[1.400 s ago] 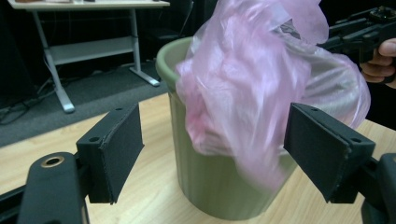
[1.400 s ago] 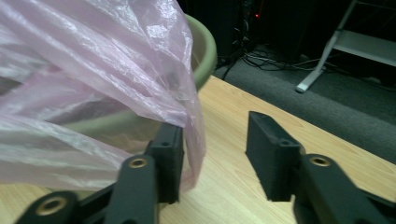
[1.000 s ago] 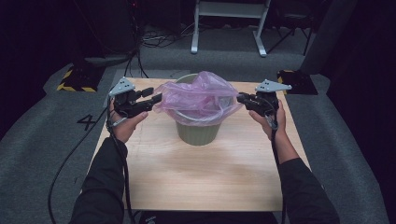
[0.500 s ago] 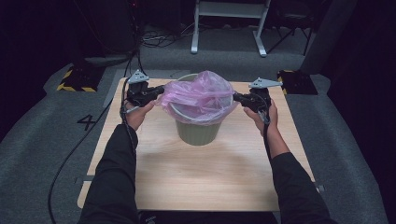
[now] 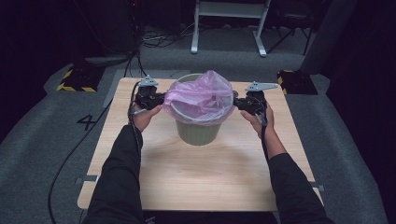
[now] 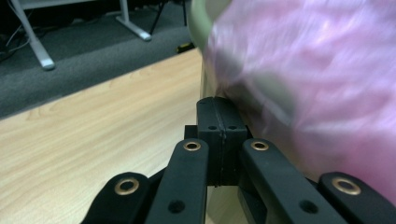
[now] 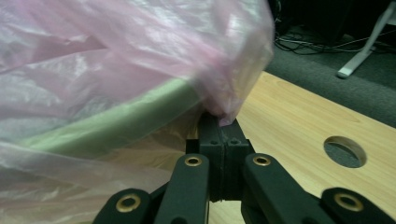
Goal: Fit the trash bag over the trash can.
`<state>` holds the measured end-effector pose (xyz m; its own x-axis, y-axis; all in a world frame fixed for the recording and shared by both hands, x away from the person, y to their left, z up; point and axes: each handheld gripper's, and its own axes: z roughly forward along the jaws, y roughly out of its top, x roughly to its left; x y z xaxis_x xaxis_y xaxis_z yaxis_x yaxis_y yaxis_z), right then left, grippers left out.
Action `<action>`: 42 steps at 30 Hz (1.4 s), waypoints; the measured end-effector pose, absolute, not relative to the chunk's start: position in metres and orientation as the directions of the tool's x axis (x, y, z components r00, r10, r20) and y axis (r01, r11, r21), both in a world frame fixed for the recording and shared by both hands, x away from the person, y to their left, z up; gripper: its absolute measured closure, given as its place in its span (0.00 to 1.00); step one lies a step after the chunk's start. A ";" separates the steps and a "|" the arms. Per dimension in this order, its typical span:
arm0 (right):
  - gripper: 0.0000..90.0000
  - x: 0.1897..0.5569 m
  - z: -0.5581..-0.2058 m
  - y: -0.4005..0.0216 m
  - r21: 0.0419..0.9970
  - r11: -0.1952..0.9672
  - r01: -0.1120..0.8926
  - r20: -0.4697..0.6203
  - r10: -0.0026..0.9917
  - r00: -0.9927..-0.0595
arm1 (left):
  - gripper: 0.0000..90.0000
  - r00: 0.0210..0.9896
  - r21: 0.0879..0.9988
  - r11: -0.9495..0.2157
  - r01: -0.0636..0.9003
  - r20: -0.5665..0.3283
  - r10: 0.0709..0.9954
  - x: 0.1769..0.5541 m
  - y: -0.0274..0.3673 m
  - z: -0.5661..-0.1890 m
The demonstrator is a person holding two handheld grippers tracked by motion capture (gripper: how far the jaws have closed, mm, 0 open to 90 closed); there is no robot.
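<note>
A pale green bin (image 5: pixel 198 133) stands mid-table with a pink plastic bag (image 5: pixel 201 95) bulging over its mouth. My left gripper (image 5: pixel 161 99) is at the bag's left edge, shut, with the film drawn to its tip. My right gripper (image 5: pixel 236 103) is shut on the bag's right edge. In the left gripper view the closed jaws (image 6: pixel 222 109) sit against the blurred pink bag (image 6: pixel 317 79) below the bin rim (image 6: pixel 201 23). In the right gripper view the bag (image 7: pixel 116 46) hangs over the green rim (image 7: pixel 116 123) and is pinched in the closed jaws (image 7: pixel 222 128).
The bin rests on a light wooden table (image 5: pixel 201 177), which has a round hole (image 7: pixel 344 150) near its right side. Grey carpet surrounds the table, with white stand legs (image 5: pixel 229 28) and cables on the floor beyond its far edge.
Both grippers moved inward toward the bin and slightly lower; the left shifted most, to the right. The bag's stretched sides have come in closer to the rim.
</note>
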<state>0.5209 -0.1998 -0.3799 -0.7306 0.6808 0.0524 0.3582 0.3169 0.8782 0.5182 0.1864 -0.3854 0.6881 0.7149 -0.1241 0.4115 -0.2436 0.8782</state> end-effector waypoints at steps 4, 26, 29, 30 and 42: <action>1.00 0.520 -0.384 -0.200 0.874 0.332 0.354 0.048 0.668 -0.743 | 1.00 0.695 0.882 -0.219 0.418 -0.156 0.702 0.518 0.188 -0.394; 1.00 0.484 -0.387 -0.226 0.881 0.378 0.284 0.006 0.592 -0.806 | 0.92 0.756 0.895 -0.281 0.346 -0.089 0.648 0.469 0.190 -0.388; 1.00 0.483 -0.383 -0.232 0.890 0.362 0.278 -0.003 0.614 -0.789 | 0.82 0.731 0.901 -0.275 0.337 -0.066 0.680 0.466 0.198 -0.381; 1.00 0.483 -0.382 -0.233 0.892 0.358 0.276 -0.005 0.618 -0.786 | 0.76 0.715 0.906 -0.263 0.332 -0.060 0.696 0.465 0.202 -0.379; 1.00 0.481 -0.365 -0.237 0.912 0.327 0.246 -0.036 0.662 -0.748 | 0.25 0.732 0.948 -0.171 0.269 -0.086 0.675 0.450 0.225 -0.353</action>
<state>0.4807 -0.2374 -0.3645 -0.7485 0.6622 -0.0356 0.2461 0.3273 0.9123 0.4497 0.2252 -0.3527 0.7323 0.6755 -0.0861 0.2690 -0.1709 0.9479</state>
